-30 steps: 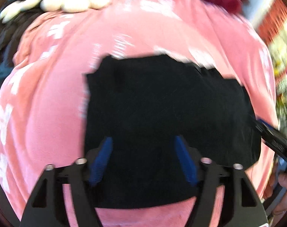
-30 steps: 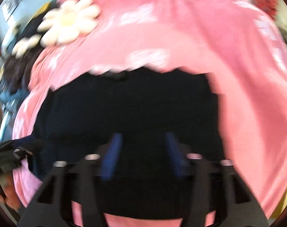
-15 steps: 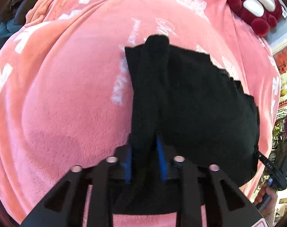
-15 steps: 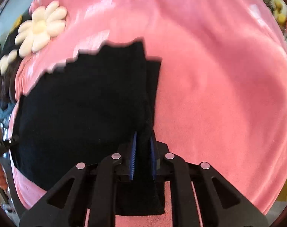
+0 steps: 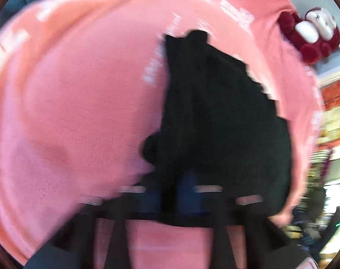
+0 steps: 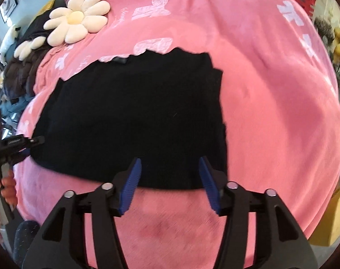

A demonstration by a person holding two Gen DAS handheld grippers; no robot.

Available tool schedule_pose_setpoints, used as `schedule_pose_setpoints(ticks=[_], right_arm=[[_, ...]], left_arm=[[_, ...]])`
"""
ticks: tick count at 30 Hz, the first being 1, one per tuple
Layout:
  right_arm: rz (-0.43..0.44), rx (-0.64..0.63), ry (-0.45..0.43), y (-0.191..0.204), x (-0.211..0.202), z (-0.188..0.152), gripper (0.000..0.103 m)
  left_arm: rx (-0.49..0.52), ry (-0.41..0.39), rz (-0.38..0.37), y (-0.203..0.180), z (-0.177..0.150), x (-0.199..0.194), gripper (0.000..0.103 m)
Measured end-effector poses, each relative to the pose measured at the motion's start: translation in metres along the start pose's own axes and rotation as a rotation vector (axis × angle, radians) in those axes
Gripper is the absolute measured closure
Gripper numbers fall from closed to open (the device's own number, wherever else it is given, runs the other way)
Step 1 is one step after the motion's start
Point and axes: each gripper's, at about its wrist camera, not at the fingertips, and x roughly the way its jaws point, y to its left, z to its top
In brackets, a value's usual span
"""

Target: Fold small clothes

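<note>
Bright daylight, fisheye warp, left view motion-blurred

garment (image 6: 134, 116): black; blanket (image 6: 282, 116): pink, white print; claw pads (image 6: 131, 185): blue

— Where does the garment (image 6: 136, 116) lie?
— On the blanket (image 6: 270, 123), in front of the right gripper (image 6: 168, 182).
— And the flower cushion (image 6: 76, 19)?
— Behind it, to the left; the left gripper (image 6: 19, 143) is at its left edge.
</note>
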Motion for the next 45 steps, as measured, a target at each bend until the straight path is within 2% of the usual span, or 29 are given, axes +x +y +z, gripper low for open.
schedule_pose_setpoints(ticks=[1, 2, 5, 10, 15, 18, 21, 27, 30, 31, 32, 33, 34, 35, 36, 38, 40, 43, 45], right_arm=[[0.009, 0.010, 0.005, -0.001, -0.002, -0.003, 0.046], [0.014, 0.016, 0.005, -0.004, -0.004, -0.004, 0.046], [0.011, 0.041, -0.005, -0.014, -0.011, -0.007, 0.046], [0.003, 0.098, -0.038, -0.038, -0.023, -0.006, 0.045], [0.003, 0.147, -0.069, -0.066, -0.034, -0.009, 0.045], [-0.005, 0.171, -0.076, -0.084, -0.036, -0.013, 0.045], [-0.009, 0.203, -0.074, -0.101, -0.036, -0.021, 0.045], [0.004, 0.247, -0.044, -0.126, -0.026, -0.035, 0.045], [0.024, 0.256, -0.040, -0.131, -0.024, -0.032, 0.045], [0.034, 0.257, -0.046, -0.131, -0.024, -0.029, 0.045], [0.062, 0.261, -0.053, -0.130, -0.025, -0.020, 0.045], [0.090, 0.262, -0.054, -0.128, -0.025, -0.014, 0.044], [0.126, 0.257, -0.054, -0.124, -0.025, -0.004, 0.039], [0.175, 0.235, -0.047, -0.115, -0.022, 0.013, 0.032], [0.200, 0.218, -0.045, -0.110, -0.019, 0.023, 0.030], [0.246, 0.163, -0.051, -0.089, -0.008, 0.055, 0.029], [0.236, 0.109, -0.059, -0.069, -0.001, 0.079, 0.029], [0.271, 0.031, -0.048, -0.036, 0.016, 0.114, 0.029], [0.235, -0.029, -0.025, -0.012, 0.035, 0.130, 0.029]], left_arm=[[-0.023, -0.007, -0.007, -0.004, 0.003, -0.006, 0.097], [-0.006, -0.026, -0.023, -0.013, 0.005, -0.014, 0.098], [0.167, -0.114, -0.006, -0.069, 0.007, -0.047, 0.098], [0.354, -0.177, -0.089, -0.168, 0.000, -0.082, 0.098], [0.481, -0.140, -0.151, -0.242, -0.023, -0.069, 0.098], [0.545, -0.096, -0.158, -0.282, -0.042, -0.041, 0.098], [0.586, -0.016, -0.143, -0.302, -0.066, 0.000, 0.098], [0.596, 0.106, -0.046, -0.300, -0.096, 0.074, 0.097], [0.597, 0.133, 0.034, -0.291, -0.107, 0.089, 0.092], [0.591, 0.124, 0.054, -0.288, -0.109, 0.085, 0.085], [0.596, 0.109, 0.057, -0.286, -0.110, 0.077, 0.074], [0.610, 0.073, 0.061, -0.284, -0.111, 0.064, 0.065], [0.616, 0.043, 0.067, -0.283, -0.112, 0.056, 0.045], [0.617, 0.006, 0.076, -0.281, -0.111, 0.045, 0.035], [0.616, -0.022, 0.079, -0.277, -0.109, 0.035, 0.034], [0.598, -0.025, 0.081, -0.272, -0.107, 0.028, 0.034], [0.562, -0.014, 0.092, -0.262, -0.101, 0.025, 0.034], [0.527, 0.009, 0.090, -0.248, -0.097, 0.022, 0.034], [0.515, 0.009, 0.085, -0.241, -0.096, 0.020, 0.034]])
